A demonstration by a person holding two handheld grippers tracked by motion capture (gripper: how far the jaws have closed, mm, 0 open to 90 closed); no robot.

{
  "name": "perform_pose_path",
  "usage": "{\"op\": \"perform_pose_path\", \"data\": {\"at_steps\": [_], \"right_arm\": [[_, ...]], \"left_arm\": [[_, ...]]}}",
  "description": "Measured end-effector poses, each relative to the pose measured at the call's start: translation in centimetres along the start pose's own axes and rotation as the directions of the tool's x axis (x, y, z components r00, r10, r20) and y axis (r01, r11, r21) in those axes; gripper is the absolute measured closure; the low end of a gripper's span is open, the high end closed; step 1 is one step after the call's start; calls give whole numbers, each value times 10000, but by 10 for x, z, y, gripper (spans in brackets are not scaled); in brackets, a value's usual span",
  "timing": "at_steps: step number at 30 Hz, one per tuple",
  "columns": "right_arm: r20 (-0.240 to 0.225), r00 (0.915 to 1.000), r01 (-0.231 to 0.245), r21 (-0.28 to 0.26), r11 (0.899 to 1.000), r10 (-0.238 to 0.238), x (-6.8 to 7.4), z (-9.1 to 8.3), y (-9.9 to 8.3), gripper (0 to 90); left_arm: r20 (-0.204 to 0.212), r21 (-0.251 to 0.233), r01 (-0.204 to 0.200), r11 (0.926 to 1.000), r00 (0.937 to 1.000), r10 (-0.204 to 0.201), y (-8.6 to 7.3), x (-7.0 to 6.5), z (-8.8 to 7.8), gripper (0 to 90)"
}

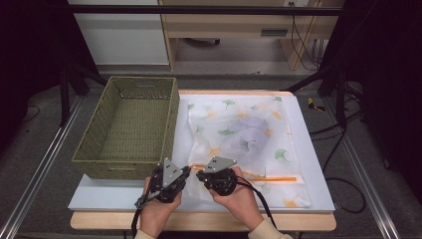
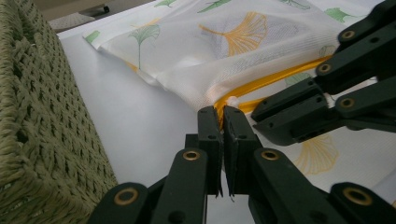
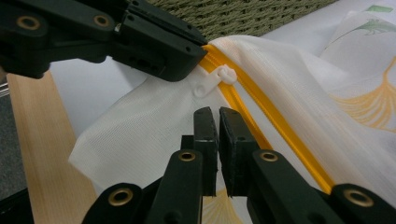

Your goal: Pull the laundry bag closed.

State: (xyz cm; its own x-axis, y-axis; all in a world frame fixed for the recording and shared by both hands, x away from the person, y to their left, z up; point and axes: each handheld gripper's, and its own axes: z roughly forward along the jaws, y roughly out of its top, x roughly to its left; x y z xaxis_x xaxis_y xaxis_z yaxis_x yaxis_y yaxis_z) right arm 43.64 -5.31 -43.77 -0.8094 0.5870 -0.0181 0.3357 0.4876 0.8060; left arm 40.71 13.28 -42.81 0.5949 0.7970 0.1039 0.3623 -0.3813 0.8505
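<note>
Two hand-held grippers meet at the near-left corner of the mesh laundry bag [image 1: 244, 144] on the tabletop [image 1: 308, 164]: left hand-held gripper [image 2: 222, 116] pinches the zipper end, right hand-held gripper [image 3: 218, 116] clenched, apparently empty. I'd hold left steady, then catch the white zipper pull [image 3: 219, 77].

In the high view, the lower part of the frame cuts off the person's forearms at the sleeves. The mesh bag [image 1: 244, 144] is translucent, and the pale shape inside it, at frame centre, is too faint to identify. In the left gripper view, the woven basket [image 2: 37, 130] runs off the left edge. In the right gripper view, the bag's orange zipper [image 3: 275, 130] passes behind the closed jaws at lower centre.
</note>
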Motion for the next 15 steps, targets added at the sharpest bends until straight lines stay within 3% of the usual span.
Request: {"op": "perform_pose_path", "data": {"at_steps": [15], "right_arm": [[-315,9993,-216,53,9998,217,-4,16,-2,724]], "left_arm": [[216,32,161,9999,9996,-161,-2,-1,4,864]]}}
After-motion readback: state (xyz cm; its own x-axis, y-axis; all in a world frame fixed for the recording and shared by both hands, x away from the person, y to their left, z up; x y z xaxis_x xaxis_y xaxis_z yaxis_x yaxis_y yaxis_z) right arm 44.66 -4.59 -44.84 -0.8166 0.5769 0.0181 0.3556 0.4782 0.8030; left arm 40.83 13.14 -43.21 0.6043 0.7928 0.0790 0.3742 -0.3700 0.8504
